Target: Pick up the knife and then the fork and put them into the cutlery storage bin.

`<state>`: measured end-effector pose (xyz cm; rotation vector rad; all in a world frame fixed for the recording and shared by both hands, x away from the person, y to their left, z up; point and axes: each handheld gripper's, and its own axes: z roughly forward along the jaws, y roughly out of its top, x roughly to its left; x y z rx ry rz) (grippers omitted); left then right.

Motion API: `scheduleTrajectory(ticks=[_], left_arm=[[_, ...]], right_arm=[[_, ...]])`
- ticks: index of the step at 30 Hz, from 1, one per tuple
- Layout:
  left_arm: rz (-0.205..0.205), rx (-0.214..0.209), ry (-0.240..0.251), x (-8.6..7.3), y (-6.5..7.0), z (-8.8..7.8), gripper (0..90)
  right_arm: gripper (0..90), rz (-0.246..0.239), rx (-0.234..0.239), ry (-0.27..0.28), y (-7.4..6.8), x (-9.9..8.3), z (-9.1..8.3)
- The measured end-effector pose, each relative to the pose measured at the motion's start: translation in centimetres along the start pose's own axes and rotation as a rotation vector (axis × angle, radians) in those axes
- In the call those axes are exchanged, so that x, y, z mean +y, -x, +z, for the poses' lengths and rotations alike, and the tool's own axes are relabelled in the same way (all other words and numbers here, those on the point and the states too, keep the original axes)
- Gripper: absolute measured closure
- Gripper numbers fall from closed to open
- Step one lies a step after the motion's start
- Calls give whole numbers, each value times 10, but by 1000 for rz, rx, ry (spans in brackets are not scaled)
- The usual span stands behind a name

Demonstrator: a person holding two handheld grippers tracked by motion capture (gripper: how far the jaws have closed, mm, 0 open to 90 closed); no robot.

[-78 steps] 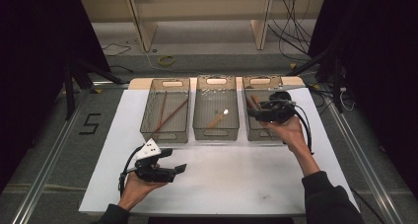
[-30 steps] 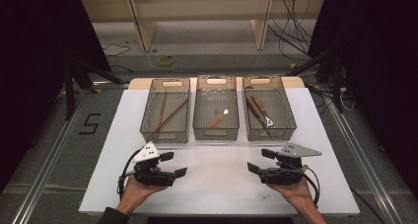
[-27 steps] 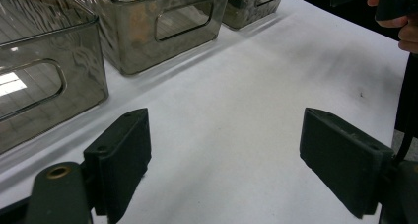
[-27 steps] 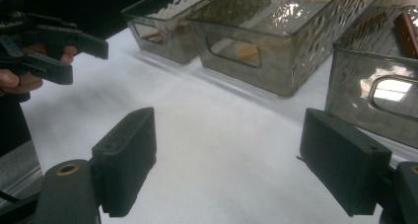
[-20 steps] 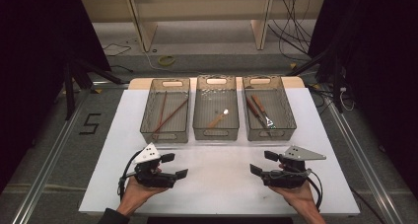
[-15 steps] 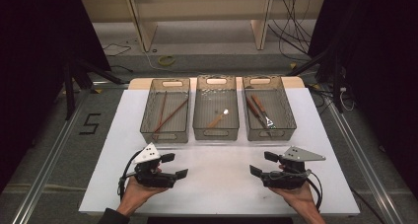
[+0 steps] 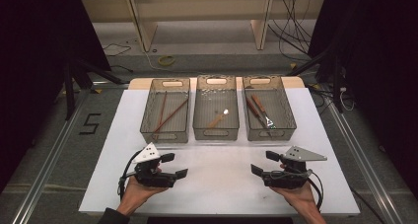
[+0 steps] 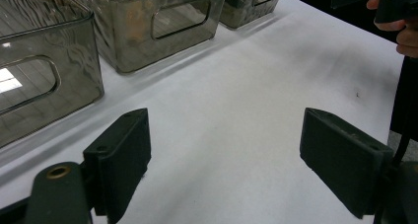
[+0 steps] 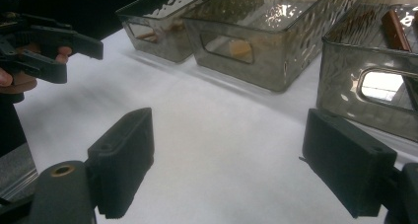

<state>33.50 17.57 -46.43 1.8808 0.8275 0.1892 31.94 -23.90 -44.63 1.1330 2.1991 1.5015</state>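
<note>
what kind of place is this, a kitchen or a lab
Likely a lab or recording rig, not a kitchen: a white table flanked by black curtains, loose cables on the floor, and three sorting bins.

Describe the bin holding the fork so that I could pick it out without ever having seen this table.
On the white table, three see-through grey bins stand side by side along the far edge. Take the one at the right end, ahead of the right claw. It alone holds a metal fork with wooden-handled pieces; the middle bin has one small spoon, the left bin long chopsticks.
</note>
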Motion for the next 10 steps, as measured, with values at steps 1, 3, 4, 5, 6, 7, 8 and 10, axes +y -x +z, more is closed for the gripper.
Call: scheduleTrajectory(ticks=[1,3,4,5,6,7,8,10], left_arm=[[0,0,-1,0,0,0,192],[-1,1,-1,0,0,0,192],[-2,1,-1,0,0,0,192],[-3,1,-1,0,-1,0,192],[-3,1,-1,0,-1,0,192],[-3,1,-2,0,-1,0,192],[-3,2,-2,0,-1,0,192],[-3,4,-3,0,-1,1,192]], right_arm=[[207,0,1,1,0,0,0],[207,0,0,1,0,0,0],[207,0,1,0,0,0,0],[207,-2,1,-1,0,0,0],[207,-3,1,-2,0,0,1],[207,-4,1,-3,0,0,1],[207,-3,2,-5,0,0,1],[207,-4,0,-7,0,0,1]])
